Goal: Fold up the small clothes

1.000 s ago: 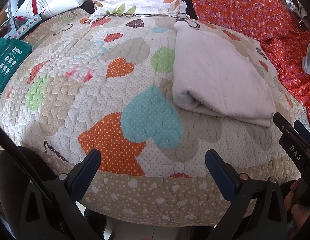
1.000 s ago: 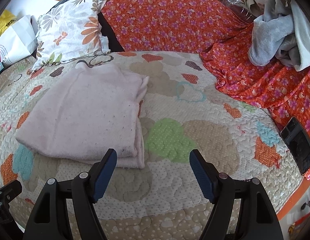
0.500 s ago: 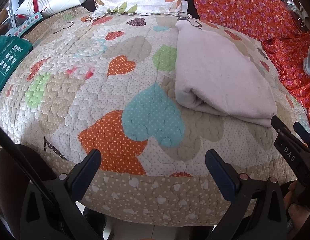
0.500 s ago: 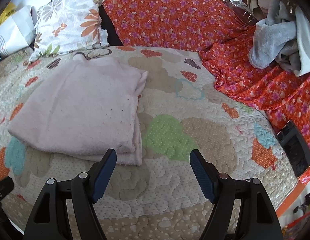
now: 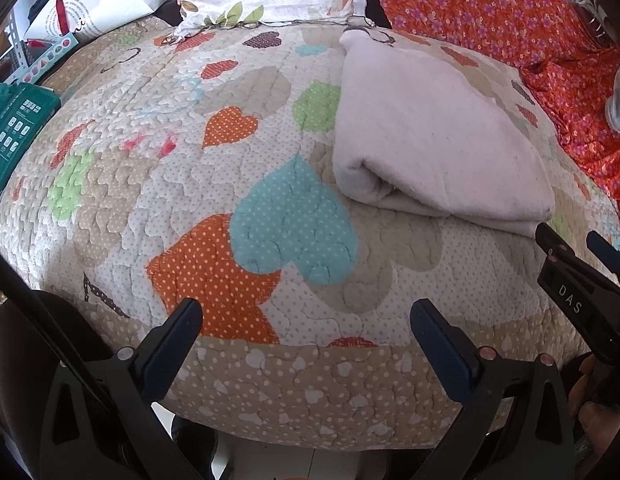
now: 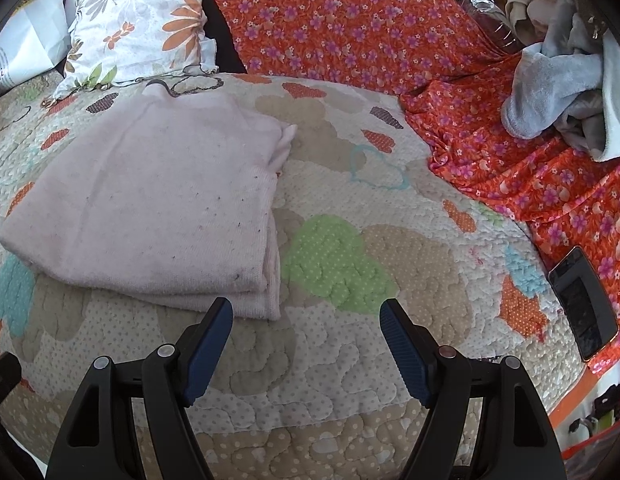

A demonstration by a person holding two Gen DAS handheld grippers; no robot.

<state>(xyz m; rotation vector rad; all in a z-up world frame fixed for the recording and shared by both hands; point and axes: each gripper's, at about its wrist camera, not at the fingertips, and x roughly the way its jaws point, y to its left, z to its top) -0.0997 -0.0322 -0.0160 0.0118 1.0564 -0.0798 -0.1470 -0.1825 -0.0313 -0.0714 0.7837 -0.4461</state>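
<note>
A pale pink garment (image 5: 430, 136) (image 6: 150, 200) lies folded into a flat rectangle on the heart-patterned quilt (image 5: 190, 168) (image 6: 390, 240). My left gripper (image 5: 306, 312) hovers open over the quilt's near edge, down and left of the garment, with nothing between its fingers. My right gripper (image 6: 306, 316) is open too; its left finger (image 6: 210, 340) stands just short of the garment's near right corner, not touching it. In the left wrist view the right gripper (image 5: 574, 248) shows at the right edge beside that corner.
A floral pillow (image 6: 142, 28) and an orange flowered cloth (image 6: 390, 28) lie at the back. A heap of grey and white clothes (image 6: 558, 92) sits far right, a phone (image 6: 582, 304) near the right edge. A teal box (image 5: 14, 128) and a white bag (image 5: 94, 4) lie left.
The right wrist view has shifted a little, so the folded garment sits further left and nearer the left finger. The left gripper has stayed put; both stay open.
</note>
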